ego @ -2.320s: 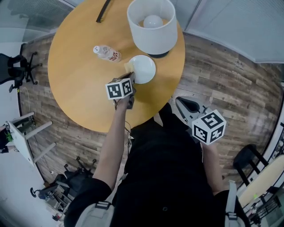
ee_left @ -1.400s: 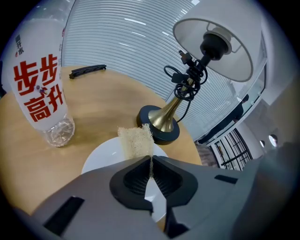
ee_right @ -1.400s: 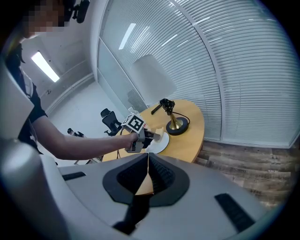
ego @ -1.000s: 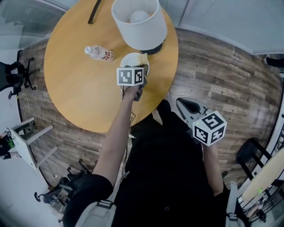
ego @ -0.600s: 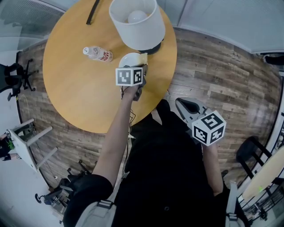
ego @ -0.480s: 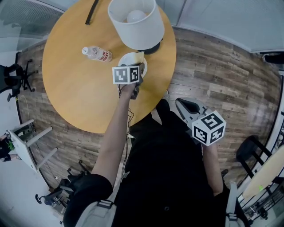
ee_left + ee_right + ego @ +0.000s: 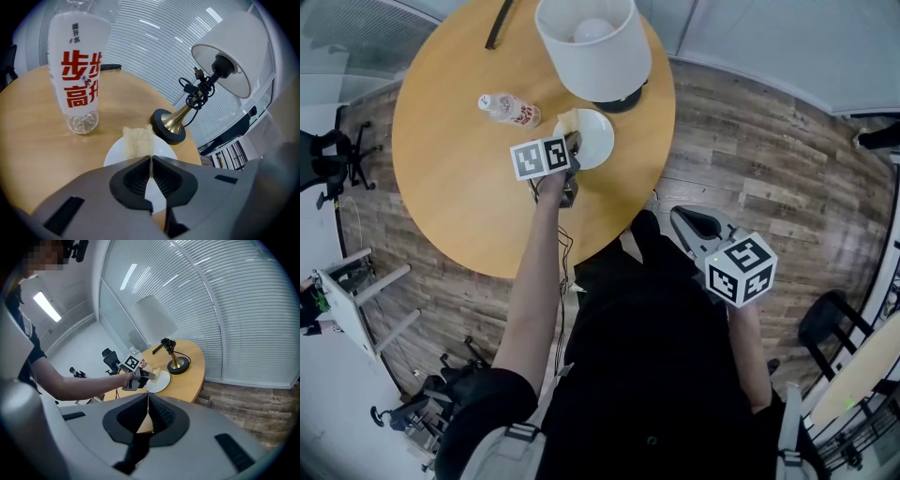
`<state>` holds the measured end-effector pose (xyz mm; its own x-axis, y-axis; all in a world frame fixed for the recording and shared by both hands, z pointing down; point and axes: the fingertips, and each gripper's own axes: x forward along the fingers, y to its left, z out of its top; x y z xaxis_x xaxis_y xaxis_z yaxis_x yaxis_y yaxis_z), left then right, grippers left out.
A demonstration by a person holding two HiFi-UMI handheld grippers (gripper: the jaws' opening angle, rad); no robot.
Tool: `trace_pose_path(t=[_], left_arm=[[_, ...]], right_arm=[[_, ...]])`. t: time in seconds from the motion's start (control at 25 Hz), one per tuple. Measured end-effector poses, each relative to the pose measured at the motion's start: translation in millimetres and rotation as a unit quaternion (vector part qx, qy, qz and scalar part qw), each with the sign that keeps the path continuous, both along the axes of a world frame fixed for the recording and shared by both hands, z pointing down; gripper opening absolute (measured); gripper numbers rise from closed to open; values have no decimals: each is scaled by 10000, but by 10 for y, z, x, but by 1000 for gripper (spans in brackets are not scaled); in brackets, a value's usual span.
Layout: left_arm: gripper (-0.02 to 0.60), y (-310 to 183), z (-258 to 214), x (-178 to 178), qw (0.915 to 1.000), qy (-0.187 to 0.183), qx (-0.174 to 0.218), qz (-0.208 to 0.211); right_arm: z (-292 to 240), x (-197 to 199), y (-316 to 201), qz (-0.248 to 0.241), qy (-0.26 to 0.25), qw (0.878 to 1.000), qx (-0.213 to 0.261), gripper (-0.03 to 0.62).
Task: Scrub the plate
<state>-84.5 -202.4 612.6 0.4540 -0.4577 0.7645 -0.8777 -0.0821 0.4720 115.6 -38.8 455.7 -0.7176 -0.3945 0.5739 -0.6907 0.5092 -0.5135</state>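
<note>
A white plate point(image 7: 592, 139) lies on the round wooden table point(image 7: 459, 187), just in front of the lamp. My left gripper point(image 7: 571, 142) is shut on a thin yellowish sponge point(image 7: 566, 121), which rests on the plate's left rim. In the left gripper view the sponge point(image 7: 138, 138) sticks out from the closed jaws point(image 7: 151, 164) over the plate point(image 7: 116, 157). My right gripper point(image 7: 680, 218) hangs off the table beside the person's body, shut with nothing in it. Its own view point(image 7: 148, 411) shows the plate point(image 7: 161, 382) far off.
A lamp with a white shade point(image 7: 587, 42) and a brass base point(image 7: 168, 126) stands right behind the plate. A clear bottle with red print point(image 7: 508, 110) lies to the plate's left. A black bar point(image 7: 507, 22) sits at the table's far edge. Wooden floor point(image 7: 769, 159) surrounds the table.
My left gripper has drawn the sponge across the plate, from its right side to its left rim. The right gripper has stayed where it was.
</note>
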Motion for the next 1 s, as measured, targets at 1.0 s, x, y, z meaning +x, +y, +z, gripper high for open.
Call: trace_pose_path(t=[1.0], left_arm=[[23, 357, 38, 460, 9990, 62, -180, 411]], right_arm=[[-46, 69, 140, 6, -58, 9999, 102, 18]])
